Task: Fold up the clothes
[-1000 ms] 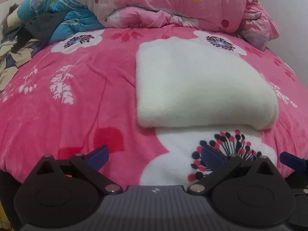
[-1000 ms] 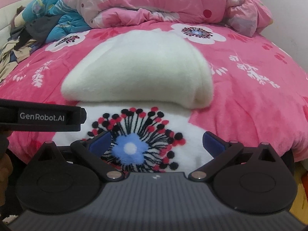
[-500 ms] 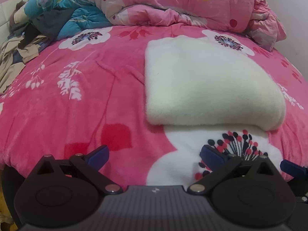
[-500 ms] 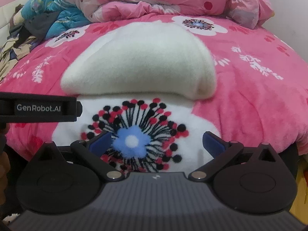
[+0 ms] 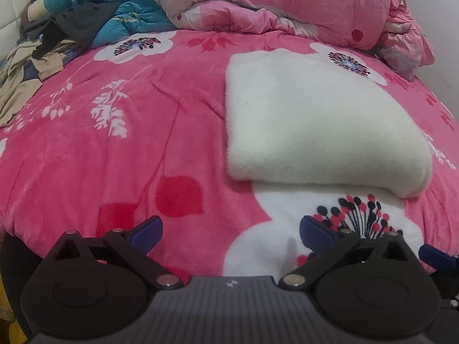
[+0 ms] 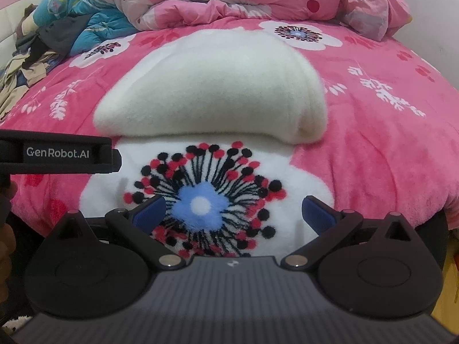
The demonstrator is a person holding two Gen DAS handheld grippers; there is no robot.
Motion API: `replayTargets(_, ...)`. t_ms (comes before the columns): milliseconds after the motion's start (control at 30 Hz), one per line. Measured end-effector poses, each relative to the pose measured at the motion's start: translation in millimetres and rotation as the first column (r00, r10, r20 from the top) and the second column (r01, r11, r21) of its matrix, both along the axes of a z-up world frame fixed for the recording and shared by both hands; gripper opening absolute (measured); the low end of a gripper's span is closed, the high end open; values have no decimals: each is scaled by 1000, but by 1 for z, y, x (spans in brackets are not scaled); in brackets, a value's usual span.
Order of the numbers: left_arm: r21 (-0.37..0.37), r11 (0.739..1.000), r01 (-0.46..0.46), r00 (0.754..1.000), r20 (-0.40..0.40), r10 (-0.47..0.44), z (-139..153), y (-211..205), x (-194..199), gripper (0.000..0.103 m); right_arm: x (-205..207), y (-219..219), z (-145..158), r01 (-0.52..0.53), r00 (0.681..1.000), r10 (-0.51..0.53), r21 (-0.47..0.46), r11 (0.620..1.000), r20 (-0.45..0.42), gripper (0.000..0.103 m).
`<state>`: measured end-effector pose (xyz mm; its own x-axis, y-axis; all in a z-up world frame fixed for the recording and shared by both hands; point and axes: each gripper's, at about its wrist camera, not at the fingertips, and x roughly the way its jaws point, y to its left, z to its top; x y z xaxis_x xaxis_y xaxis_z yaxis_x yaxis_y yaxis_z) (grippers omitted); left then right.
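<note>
Both tools gape before folded white garment [image 5: 315, 120].

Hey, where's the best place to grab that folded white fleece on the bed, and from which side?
Probably the near edge of the white fleece, coming in low from the bed's front: its layers end there in a thick lip above the pink blanket, facing both open grippers.

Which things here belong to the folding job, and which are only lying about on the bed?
For the job:
- white garment, folded
- left gripper, open, empty
- right gripper, open, empty

Lying about:
- pink blanket under the garment
- pink quilt, bunched at the back
- blue quilt
- clothes pile
</note>
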<state>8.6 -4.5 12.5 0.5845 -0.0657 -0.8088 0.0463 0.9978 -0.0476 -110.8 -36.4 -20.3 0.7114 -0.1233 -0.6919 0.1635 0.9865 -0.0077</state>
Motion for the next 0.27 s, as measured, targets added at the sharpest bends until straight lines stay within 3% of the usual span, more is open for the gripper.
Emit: replayTargets(267,1,1000,8,1000,4,-8,0,3,2,102,0,-1,-1,3,1000,-3,1,1000,-2,102)
